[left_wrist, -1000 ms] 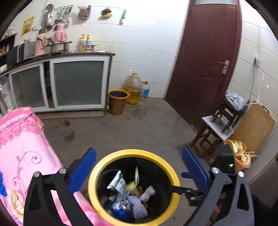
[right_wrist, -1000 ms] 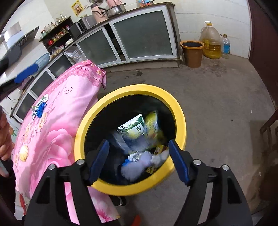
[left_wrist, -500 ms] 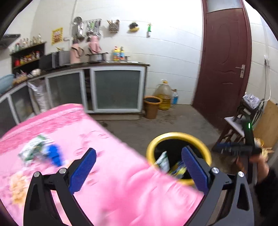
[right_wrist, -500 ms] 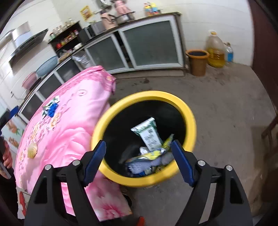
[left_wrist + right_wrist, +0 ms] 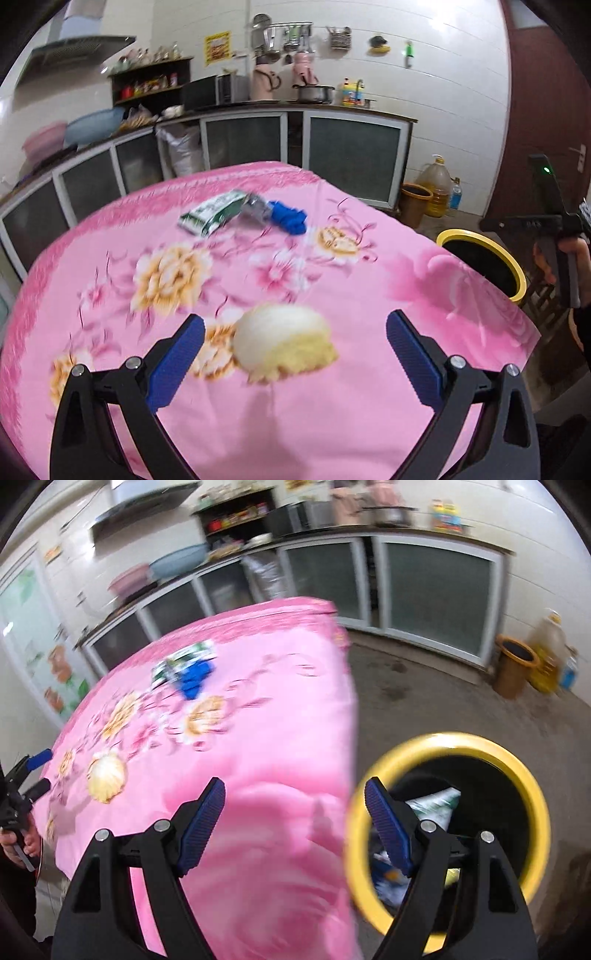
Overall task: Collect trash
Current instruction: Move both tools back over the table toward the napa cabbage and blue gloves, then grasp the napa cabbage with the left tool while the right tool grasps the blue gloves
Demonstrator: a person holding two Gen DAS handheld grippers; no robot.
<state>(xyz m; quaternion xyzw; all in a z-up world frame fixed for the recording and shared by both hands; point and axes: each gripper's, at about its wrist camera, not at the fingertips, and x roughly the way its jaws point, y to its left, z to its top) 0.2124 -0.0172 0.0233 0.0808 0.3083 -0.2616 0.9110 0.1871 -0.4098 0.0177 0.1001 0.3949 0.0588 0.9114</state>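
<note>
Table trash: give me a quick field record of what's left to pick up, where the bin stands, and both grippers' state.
table: pink floral cloth
near item: pale bun-like piece, lying between the left gripper fingers, not touched
far items: green-white packet, blue crumpled piece, side by side
bin: yellow-rimmed bin on the floor off the table edge, trash inside
left gripper: open
right gripper: open, nothing held

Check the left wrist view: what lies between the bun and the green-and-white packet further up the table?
Only bare floral tablecloth shows between the bun and the green-and-white packet in the left wrist view; the right wrist view, though blurred, agrees.
</note>
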